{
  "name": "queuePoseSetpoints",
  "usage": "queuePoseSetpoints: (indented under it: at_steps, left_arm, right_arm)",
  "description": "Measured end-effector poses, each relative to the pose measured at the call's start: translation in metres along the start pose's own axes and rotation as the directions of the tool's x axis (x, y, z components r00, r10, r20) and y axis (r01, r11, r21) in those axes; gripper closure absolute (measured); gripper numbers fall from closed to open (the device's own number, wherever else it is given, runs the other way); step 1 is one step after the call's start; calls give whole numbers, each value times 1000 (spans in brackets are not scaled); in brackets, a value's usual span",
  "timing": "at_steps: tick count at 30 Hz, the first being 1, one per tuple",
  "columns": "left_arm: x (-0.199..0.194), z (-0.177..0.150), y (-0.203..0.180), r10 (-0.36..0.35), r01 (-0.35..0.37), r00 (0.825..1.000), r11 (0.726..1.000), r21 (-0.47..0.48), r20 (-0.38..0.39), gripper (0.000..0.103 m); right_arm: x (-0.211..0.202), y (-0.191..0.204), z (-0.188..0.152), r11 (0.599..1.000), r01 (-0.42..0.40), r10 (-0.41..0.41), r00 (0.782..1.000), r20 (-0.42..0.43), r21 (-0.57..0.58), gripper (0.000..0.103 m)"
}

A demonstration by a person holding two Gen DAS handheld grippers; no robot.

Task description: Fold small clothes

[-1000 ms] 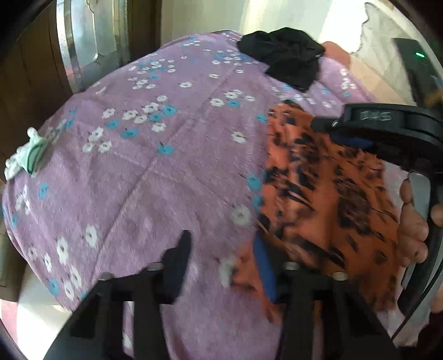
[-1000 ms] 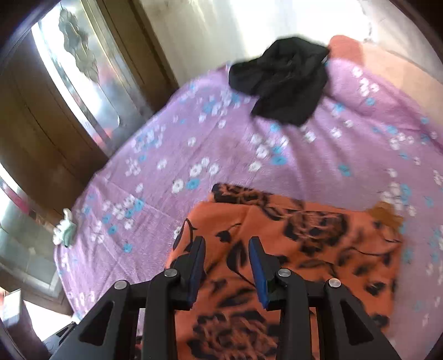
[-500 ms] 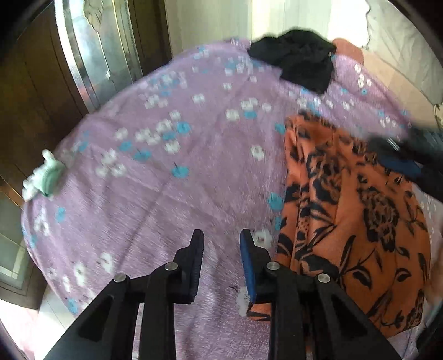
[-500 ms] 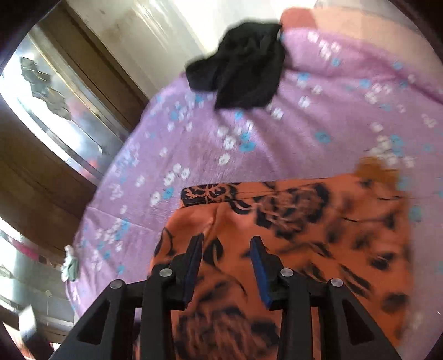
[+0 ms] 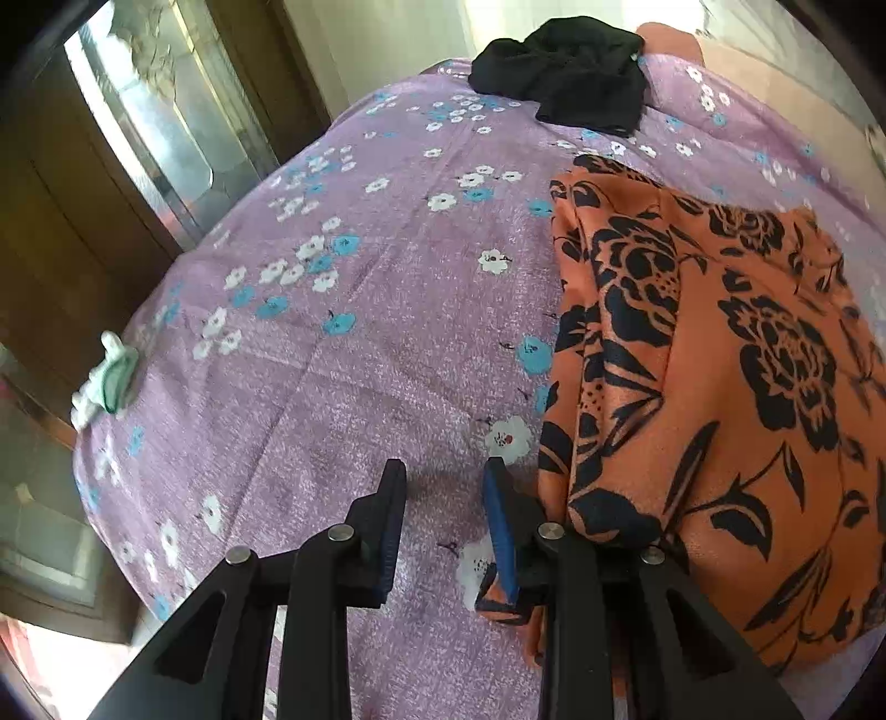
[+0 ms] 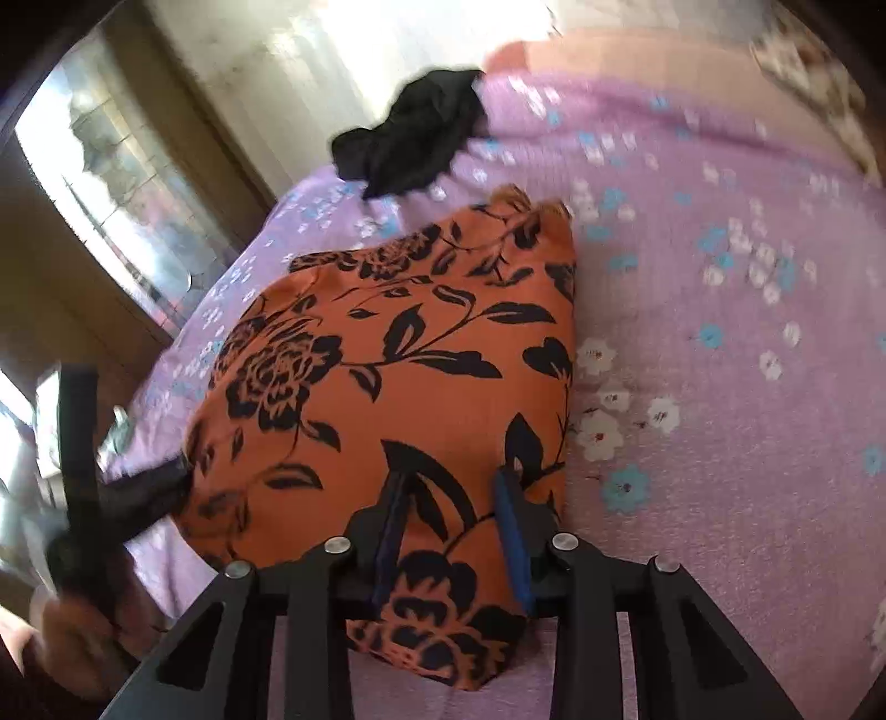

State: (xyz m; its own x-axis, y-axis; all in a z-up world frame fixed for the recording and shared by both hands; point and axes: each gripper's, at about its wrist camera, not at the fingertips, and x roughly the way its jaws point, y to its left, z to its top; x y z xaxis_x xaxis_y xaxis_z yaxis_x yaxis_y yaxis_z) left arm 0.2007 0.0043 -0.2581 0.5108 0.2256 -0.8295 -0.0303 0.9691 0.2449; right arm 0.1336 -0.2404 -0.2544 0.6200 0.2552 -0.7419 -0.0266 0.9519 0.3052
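orange floral garment (image 6: 387, 354) lies under the right gripper's (image 6: 451, 531) parted jaws.

My view: orange cloth (image 6: 387, 354) with black flowers, black garment (image 5: 570, 72), lilac sheet (image 5: 360, 332) with white-and-blue blossoms.

Bed covered by a purple bedsheet (image 5: 343, 354) printed with small white and blue flowers; same bedsheet (image 6: 720, 387) fills the right wrist view, blurred toward its far side.

Small white-and-green crumpled cloth item (image 5: 108, 379) sits at the bedsheet's left edge, kind unclear.

Dark wooden cabinet (image 5: 50, 232) stands just beyond the bedsheet's left edge, with a glass or mirrored door panel (image 5: 149, 111); seen also in the right wrist view as a bright reflective panel (image 6: 105, 183).

Pale wall (image 5: 387, 39) rises beyond the bedsheet's far end.

Peach-coloured surface (image 6: 637, 55) lies past the bedsheet's far edge, possibly bare mattress or pillow.
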Motion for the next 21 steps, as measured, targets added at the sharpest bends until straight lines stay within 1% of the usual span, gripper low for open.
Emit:
queuePoseSetpoints:
  at_steps: [2, 5, 10, 16, 21]
  left_arm:
    - [-1, -2, -7, 41, -42, 999, 999, 30, 20, 75]
    - [-1, -3, -10, 62, -63, 997, 997, 42, 34, 76]
    - [1, -3, -9, 67, -69, 997, 997, 43, 41, 76]
    - [-2, -5, -12, 78, -81, 995, 995, 53, 57, 76]
    - [-2, -6, -10, 50, -55, 996, 996, 64, 76, 76]
  right_arm:
    - [0, 0, 0, 1000, 6, -6, 1000, 1, 13, 68]
    - [-1, -6, -4, 999, -22, 22, 1000, 11, 26, 67]
    - [-6, -9, -18, 999, -35, 34, 999, 28, 23, 67]
    - [-5, -14, -17, 996, -68, 66, 997, 29, 62, 68]
    - [-4, -14, -16, 995, -74, 72, 997, 28, 60, 68]
